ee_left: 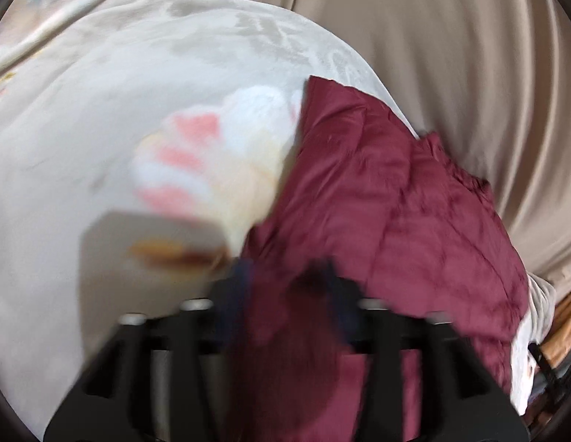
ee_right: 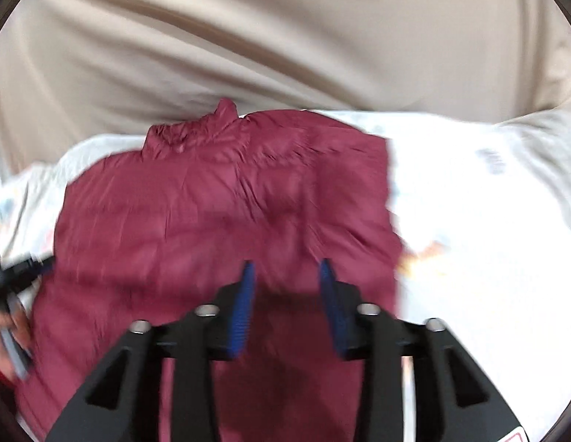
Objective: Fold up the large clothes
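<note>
A maroon quilted jacket (ee_right: 211, 202) lies flat on a pale printed blanket (ee_right: 469, 221), with its collar (ee_right: 222, 121) at the far edge. My right gripper (ee_right: 288, 280) hovers over the jacket's near part; its blue pads (ee_right: 246, 294) stand apart with nothing pinched. In the left wrist view the jacket (ee_left: 395, 191) fills the right half. My left gripper (ee_left: 287, 280) is blurred, its fingers apart with maroon fabric lying in the gap. That left gripper (ee_right: 31, 261) also shows at the jacket's left edge in the right wrist view, held by a hand (ee_right: 5, 331).
The blanket (ee_left: 101, 110) carries pink, white and orange prints and spreads wide to the jacket's left. Beige draped cloth (ee_right: 248, 37) rises behind the blanket and covers the whole background. An orange-brown surface (ee_left: 565, 316) shows past the blanket's right edge.
</note>
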`<control>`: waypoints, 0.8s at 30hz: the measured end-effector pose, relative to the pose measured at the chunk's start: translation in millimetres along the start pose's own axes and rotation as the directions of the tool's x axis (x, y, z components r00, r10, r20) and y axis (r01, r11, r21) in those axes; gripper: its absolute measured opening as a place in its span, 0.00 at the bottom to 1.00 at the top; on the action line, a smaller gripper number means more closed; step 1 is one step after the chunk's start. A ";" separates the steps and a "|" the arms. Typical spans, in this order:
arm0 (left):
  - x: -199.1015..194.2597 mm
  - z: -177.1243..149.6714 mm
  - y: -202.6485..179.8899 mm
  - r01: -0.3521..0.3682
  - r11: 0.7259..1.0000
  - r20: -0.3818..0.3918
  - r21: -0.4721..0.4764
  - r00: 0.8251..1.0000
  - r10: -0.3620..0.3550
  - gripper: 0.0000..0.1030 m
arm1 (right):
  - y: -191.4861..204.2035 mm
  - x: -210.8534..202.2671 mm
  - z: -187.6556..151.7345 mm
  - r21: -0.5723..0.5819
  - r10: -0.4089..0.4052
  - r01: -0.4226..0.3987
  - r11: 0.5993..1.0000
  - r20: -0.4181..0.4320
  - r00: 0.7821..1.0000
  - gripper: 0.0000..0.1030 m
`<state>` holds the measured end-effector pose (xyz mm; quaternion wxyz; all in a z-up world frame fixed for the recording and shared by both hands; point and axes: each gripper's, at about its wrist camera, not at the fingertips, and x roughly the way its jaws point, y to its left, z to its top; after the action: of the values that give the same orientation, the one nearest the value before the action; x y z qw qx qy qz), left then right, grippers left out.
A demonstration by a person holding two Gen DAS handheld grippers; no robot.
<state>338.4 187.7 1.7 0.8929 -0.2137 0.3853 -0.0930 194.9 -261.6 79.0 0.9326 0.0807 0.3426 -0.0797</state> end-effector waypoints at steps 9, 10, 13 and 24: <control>-112.8 -96.2 51.2 0.067 0.998 -0.118 0.019 0.991 -0.064 0.79 | -86.4 -106.9 -146.9 0.199 0.102 -0.069 0.978 -0.159 0.982 0.61; -121.2 -105.8 49.1 0.067 0.997 -0.118 0.039 0.991 -0.062 0.82 | -88.6 -109.6 -157.3 0.234 0.142 -0.101 0.967 -0.165 0.976 0.62; -136.3 -131.2 38.5 0.094 0.994 -0.140 0.060 0.987 -0.085 0.83 | -86.8 -106.3 -175.7 0.316 0.271 -0.212 0.925 -0.159 0.949 0.64; -159.5 -142.5 19.6 0.161 0.986 -0.098 0.034 0.983 -0.157 0.10 | -65.0 -121.2 -157.8 0.366 0.315 -0.286 0.886 -0.021 0.949 0.05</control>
<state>125.4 213.8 9.1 0.8676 -0.2206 0.4068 -0.1821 -8.4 -281.2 33.1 0.8887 0.3045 0.3428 0.0078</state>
